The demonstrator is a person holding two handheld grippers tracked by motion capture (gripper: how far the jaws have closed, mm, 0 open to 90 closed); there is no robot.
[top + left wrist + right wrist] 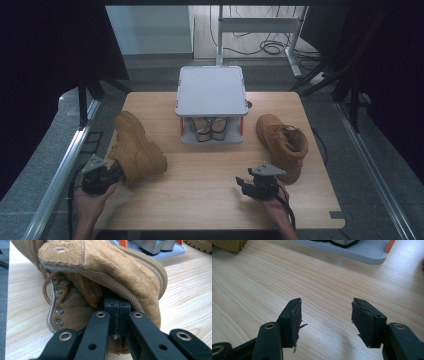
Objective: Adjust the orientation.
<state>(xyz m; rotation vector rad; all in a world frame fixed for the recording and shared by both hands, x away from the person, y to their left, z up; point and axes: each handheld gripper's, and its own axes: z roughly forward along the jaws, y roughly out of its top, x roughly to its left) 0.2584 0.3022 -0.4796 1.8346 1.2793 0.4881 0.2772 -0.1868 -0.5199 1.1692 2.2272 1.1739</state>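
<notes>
A tan suede boot (136, 146) stands tilted at the table's left, its toe toward the far edge. My left gripper (119, 171) reaches it from the near side. In the left gripper view the boot (120, 270) leans with its sole to the right, and the left gripper (117, 308) is shut on the padded collar at its heel. The second tan boot (281, 141) rests at the right of the table. A little near-left of it, my right gripper (245, 184) hovers low over bare wood; its jaws (325, 312) stand open with nothing between them.
A grey two-tier shoe rack (212, 90) with orange posts stands at the table's far middle, a pair of shoes (206, 127) on its lower shelf. Its base (362, 252) lies ahead of the right gripper. Metal rails run along both table sides.
</notes>
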